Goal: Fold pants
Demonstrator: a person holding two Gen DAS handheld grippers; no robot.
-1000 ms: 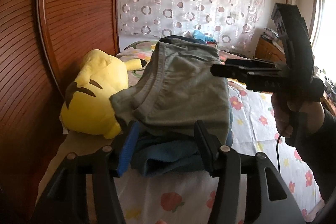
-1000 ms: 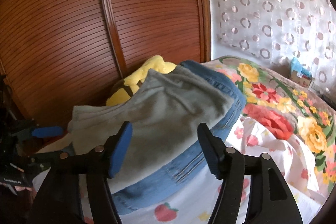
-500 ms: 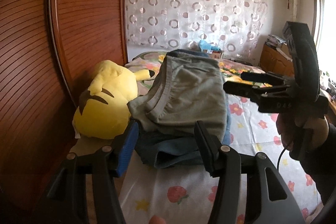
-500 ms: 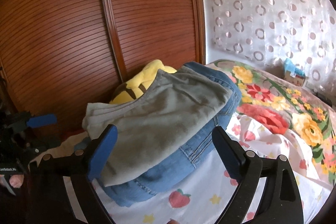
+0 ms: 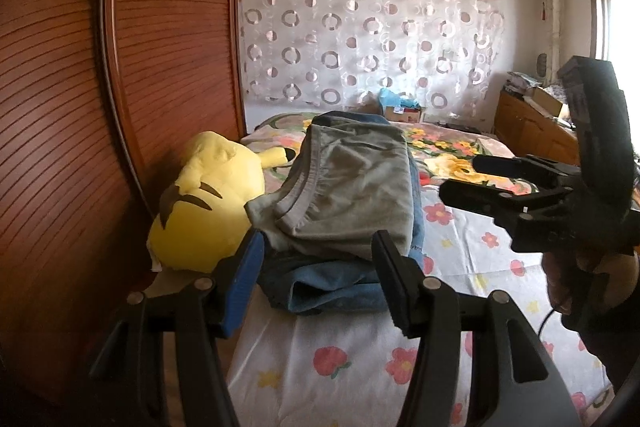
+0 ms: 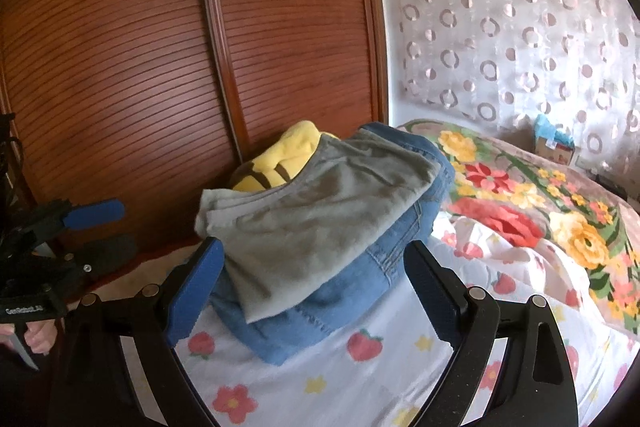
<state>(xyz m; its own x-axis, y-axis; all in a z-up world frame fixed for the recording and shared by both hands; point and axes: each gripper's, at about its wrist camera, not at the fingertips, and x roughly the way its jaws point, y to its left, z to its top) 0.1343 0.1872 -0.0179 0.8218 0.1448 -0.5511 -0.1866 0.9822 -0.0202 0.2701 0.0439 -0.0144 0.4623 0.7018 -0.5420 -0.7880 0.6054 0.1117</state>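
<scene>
Folded grey pants [image 5: 352, 195] lie on top of folded blue jeans [image 5: 336, 287] on the bed; the stack also shows in the right wrist view, grey pants [image 6: 312, 219] over jeans [image 6: 352, 291]. My left gripper [image 5: 316, 283] is open and empty, just short of the stack's near end. My right gripper [image 6: 316, 291] is open and empty, its jaws wide apart in front of the stack's side. The right gripper also shows in the left wrist view [image 5: 472, 179], and the left gripper in the right wrist view [image 6: 100, 231].
A yellow plush toy [image 5: 208, 203] lies left of the stack against the wooden wardrobe doors [image 5: 120, 87]. The floral bedsheet [image 5: 352, 359] covers the bed. A flowered blanket [image 6: 520, 195] lies further back. A wooden dresser [image 5: 532, 135] stands at the far right.
Both grippers have drawn back from the stack, which now looks smaller and further off. The right gripper's jaws have opened wider. The clothes have not moved.
</scene>
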